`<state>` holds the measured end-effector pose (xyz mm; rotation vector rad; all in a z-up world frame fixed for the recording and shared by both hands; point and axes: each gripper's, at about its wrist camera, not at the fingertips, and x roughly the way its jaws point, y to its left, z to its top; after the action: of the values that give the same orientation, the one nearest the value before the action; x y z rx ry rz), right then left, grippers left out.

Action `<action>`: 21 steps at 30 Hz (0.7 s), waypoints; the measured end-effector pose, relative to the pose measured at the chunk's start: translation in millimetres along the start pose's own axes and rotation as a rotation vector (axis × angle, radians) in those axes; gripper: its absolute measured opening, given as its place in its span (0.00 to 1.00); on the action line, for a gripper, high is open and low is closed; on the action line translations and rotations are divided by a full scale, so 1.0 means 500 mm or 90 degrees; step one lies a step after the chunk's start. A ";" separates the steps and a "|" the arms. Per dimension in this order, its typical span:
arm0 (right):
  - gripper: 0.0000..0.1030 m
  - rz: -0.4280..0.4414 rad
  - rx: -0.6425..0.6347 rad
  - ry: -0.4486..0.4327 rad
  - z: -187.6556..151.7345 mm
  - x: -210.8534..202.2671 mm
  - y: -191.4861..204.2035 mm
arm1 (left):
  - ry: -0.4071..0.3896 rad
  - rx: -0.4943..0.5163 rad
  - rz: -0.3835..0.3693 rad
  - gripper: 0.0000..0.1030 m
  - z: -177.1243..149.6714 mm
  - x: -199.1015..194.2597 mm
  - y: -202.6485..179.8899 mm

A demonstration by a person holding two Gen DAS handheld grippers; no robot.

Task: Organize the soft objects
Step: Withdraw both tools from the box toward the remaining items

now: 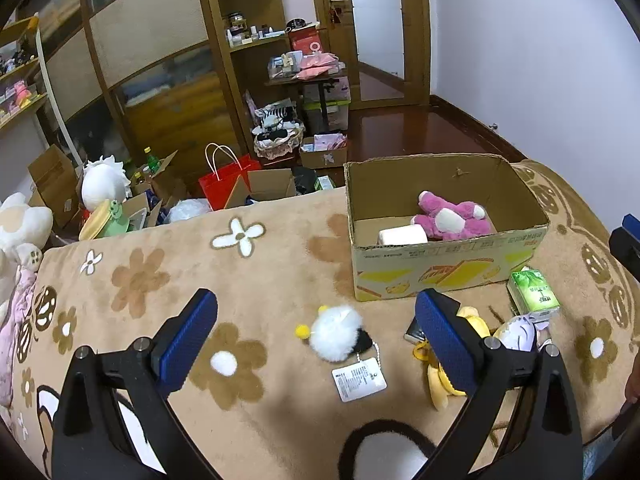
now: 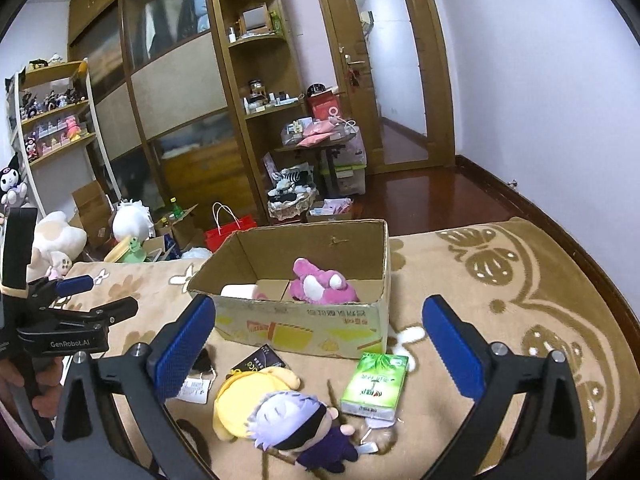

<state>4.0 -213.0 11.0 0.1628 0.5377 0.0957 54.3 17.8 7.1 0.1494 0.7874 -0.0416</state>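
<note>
Both yr grippers, left (image 1: 316, 324) & right (image 2: 320, 340), gape wide, empty. Nearest, short of cardboard box (image 2: 304, 326): fuzzy white pom toy (image 1: 336, 334), yellow plush (image 2: 240, 398) half hidden under grey-haired doll (image 2: 296, 420), glossy green pack (image 2: 374, 384). Inside box: pink plush (image 2: 320, 286), white block cut off by wall.

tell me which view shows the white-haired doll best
The right wrist view: the white-haired doll lies whole between that tool's open fingers, with its hair, black blindfold and purple clothes clear. In the left wrist view the doll is mostly hidden behind the left tool's finger; only part of its head shows.
</note>
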 end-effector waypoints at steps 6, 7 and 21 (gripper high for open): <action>1.00 -0.004 0.017 0.007 -0.017 -0.014 -0.002 | 0.018 0.005 0.000 0.96 -0.018 0.000 -0.004; 1.00 -0.006 0.016 0.009 -0.020 -0.014 -0.004 | 0.021 0.008 0.001 0.96 -0.021 0.003 -0.005; 1.00 -0.041 0.020 0.073 -0.049 0.055 -0.039 | 0.091 0.013 -0.003 0.96 -0.023 0.099 -0.014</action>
<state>15.7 -225.2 -27.3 0.1711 0.6590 0.0343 80.3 13.3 -36.7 0.1713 0.9308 -0.0429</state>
